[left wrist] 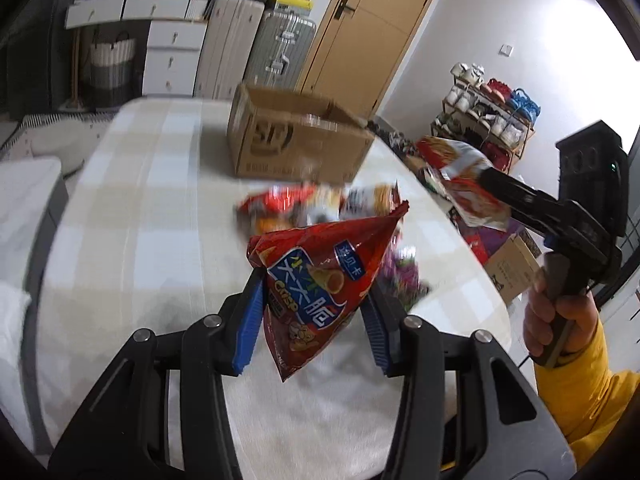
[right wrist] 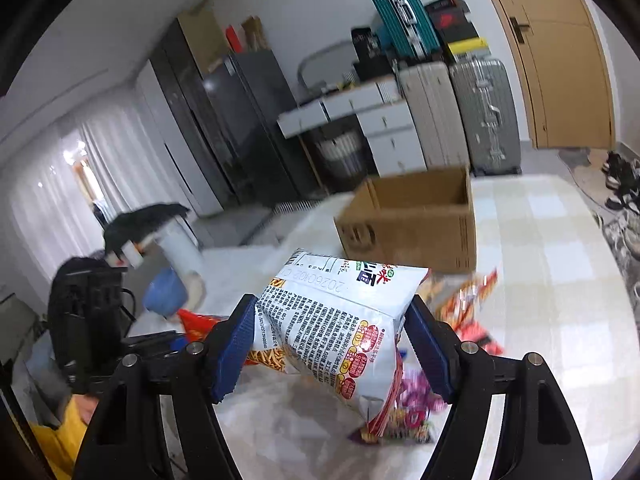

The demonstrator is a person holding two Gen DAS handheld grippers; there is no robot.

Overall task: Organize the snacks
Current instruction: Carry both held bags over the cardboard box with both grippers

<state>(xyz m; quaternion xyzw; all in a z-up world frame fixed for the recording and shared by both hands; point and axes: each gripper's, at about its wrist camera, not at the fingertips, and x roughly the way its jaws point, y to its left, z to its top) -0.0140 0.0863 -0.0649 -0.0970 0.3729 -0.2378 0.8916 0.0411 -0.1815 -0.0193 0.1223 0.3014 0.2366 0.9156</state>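
Snacks on checked tablecloth, cardboard box beyond, suitcases

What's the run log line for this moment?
left tongs: shut on red crisp bag | right tongs: shut on white snack bag | cardboard box: open on table | other snacks: loose on table

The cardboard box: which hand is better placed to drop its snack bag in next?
Probably the right. Its fingers hold the white bag with the open cardboard box just ahead, its opening in view. The left gripper holds the red bag farther back, behind loose snacks.
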